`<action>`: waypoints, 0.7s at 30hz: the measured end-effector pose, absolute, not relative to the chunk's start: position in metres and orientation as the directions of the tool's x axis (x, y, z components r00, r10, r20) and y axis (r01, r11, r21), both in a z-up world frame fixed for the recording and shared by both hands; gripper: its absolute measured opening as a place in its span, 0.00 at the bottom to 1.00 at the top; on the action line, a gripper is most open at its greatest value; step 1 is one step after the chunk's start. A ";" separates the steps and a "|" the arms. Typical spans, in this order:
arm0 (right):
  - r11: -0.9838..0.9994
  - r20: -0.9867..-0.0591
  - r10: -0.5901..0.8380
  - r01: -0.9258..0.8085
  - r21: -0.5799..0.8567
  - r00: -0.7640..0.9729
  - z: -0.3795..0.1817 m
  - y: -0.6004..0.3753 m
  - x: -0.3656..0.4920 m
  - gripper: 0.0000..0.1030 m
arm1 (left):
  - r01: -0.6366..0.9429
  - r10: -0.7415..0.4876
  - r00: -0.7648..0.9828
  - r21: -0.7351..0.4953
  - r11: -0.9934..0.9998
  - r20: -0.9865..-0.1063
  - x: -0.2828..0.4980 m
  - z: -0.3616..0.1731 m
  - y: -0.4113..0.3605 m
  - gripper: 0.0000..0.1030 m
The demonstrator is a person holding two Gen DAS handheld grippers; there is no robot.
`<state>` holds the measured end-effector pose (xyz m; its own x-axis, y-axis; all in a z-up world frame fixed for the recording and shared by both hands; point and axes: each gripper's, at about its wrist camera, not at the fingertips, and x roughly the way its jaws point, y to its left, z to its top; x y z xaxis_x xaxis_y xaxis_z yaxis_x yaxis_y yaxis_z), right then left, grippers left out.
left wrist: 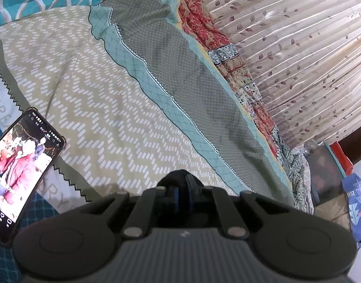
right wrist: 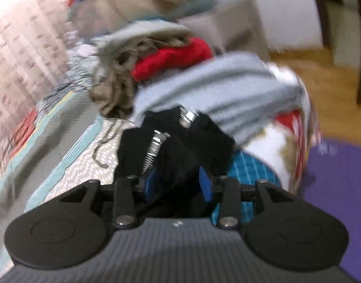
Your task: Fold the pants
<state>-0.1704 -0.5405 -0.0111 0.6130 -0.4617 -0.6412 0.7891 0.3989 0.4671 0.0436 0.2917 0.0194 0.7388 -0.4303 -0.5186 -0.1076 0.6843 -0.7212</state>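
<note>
Patterned bedding (left wrist: 91,99) is spreading out ahead of the left tool (left wrist: 182,188), whose jaws are sitting closed with nothing visibly between them, while a lit phone (left wrist: 22,165) is lying off to its left. Ahead of the right tool (right wrist: 178,179), a heap of clothes (right wrist: 157,70) is piling up; its blue pads (right wrist: 205,185) are standing apart, not pressing the blurred black thing (right wrist: 175,141) between them, and I cannot pick out the pants.
</note>
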 end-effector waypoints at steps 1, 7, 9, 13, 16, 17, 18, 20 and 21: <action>0.357 -0.645 -0.452 0.788 0.502 0.616 -0.015 -0.544 -0.174 0.43 | -0.105 -0.429 0.740 -0.719 0.687 -0.518 0.044 0.020 0.291 0.06; 0.293 -0.688 -0.374 0.783 0.549 0.622 -0.025 -0.563 -0.163 0.13 | -0.099 -0.423 0.747 -0.716 0.691 -0.513 0.048 0.023 0.288 0.06; 0.323 -0.636 -0.409 0.756 0.570 0.654 -0.004 -0.555 -0.162 0.12 | -0.097 -0.420 0.754 -0.718 0.689 -0.505 0.051 0.026 0.288 0.06; 0.442 -0.544 -0.432 0.695 0.567 0.719 0.046 -0.546 -0.138 0.12 | -0.074 -0.417 0.774 -0.722 0.688 -0.477 0.064 0.034 0.283 0.06; 0.506 -0.508 -0.418 0.657 0.559 0.753 0.072 -0.549 -0.097 0.12 | -0.076 -0.406 0.786 -0.726 0.683 -0.465 0.077 0.033 0.279 0.06; 0.516 -0.505 -0.418 0.655 0.552 0.755 0.078 -0.553 -0.081 0.12 | -0.086 -0.399 0.792 -0.731 0.677 -0.462 0.082 0.031 0.278 0.06; 0.525 -0.503 -0.417 0.652 0.546 0.757 0.081 -0.556 -0.062 0.12 | -0.094 -0.392 0.796 -0.735 0.672 -0.461 0.085 0.028 0.279 0.06; 0.538 -0.501 -0.419 0.651 0.534 0.757 0.084 -0.562 -0.023 0.12 | -0.128 -0.375 0.803 -0.749 0.650 -0.463 0.095 0.019 0.282 0.06; 0.543 -0.505 -0.424 0.658 0.522 0.752 0.084 -0.566 -0.001 0.12 | -0.144 -0.372 0.804 -0.758 0.636 -0.464 0.101 0.015 0.284 0.06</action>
<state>-0.0014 -0.5663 0.0842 0.7515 -0.4242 -0.5052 0.6576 0.5432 0.5220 0.1005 0.2839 0.0149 0.8039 -0.3717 -0.4643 -0.1438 0.6360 -0.7581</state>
